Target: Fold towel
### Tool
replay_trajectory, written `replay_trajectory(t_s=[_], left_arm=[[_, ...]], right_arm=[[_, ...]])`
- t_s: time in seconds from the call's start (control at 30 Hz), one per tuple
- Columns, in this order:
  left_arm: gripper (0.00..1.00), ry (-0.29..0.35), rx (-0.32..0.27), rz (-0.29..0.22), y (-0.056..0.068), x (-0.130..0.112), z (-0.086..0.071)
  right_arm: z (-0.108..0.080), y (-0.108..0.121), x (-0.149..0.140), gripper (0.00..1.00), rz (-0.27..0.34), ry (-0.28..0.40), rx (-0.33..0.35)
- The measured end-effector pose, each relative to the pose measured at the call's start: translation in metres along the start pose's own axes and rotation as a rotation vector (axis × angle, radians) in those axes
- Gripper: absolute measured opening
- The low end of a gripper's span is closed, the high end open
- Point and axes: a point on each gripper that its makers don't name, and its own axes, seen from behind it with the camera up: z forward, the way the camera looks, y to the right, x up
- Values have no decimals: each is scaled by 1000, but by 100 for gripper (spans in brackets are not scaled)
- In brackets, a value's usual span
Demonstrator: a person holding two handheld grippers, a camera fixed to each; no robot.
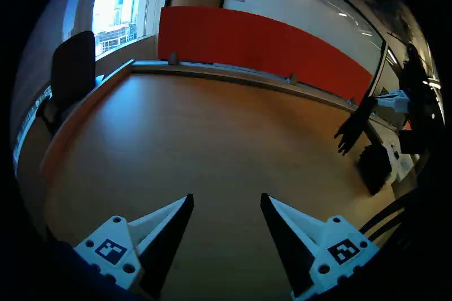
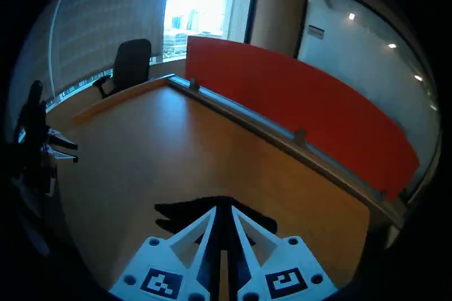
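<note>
Finds the left gripper [image 1: 226, 202] released, its fingers spread wide above the wooden desk [image 1: 214, 131] and holding nothing, and the right gripper [image 2: 224, 209] clenched on the dark towel [image 2: 172, 210], pinched at the fingertips and spreading to either side over the desk, short of the red partition [image 2: 316, 109].

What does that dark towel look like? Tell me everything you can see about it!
In the right gripper view, the towel is a dark, almost black cloth that looks soft and floppy. It is bunched and uneven with ragged edges, not folded flat. The right tongs are closed together on it, and cloth spreads out to both sides of their tips. It sits over the wooden table. Whether it rests on the wood or hangs just above is hard to tell.
</note>
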Motion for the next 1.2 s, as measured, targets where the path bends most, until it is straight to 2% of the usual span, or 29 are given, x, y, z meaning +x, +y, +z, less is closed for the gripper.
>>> replay_trajectory(t_s=[0.33, 0.63, 0.97, 1.2], left_arm=[[88, -9, 8, 6, 10, 1, 4], [88, -12, 13, 15, 18, 4, 6], [88, -13, 14, 27, 31, 7, 8], [88, -18, 13, 34, 38, 7, 8]], right_arm=[[-35, 66, -16, 7, 30, -9, -60], [-59, 116, -32, 7, 40, -26, -110], [-73, 153, -53, 7, 59, -47, -138], [-81, 167, -66, 6, 79, -57, -151]])
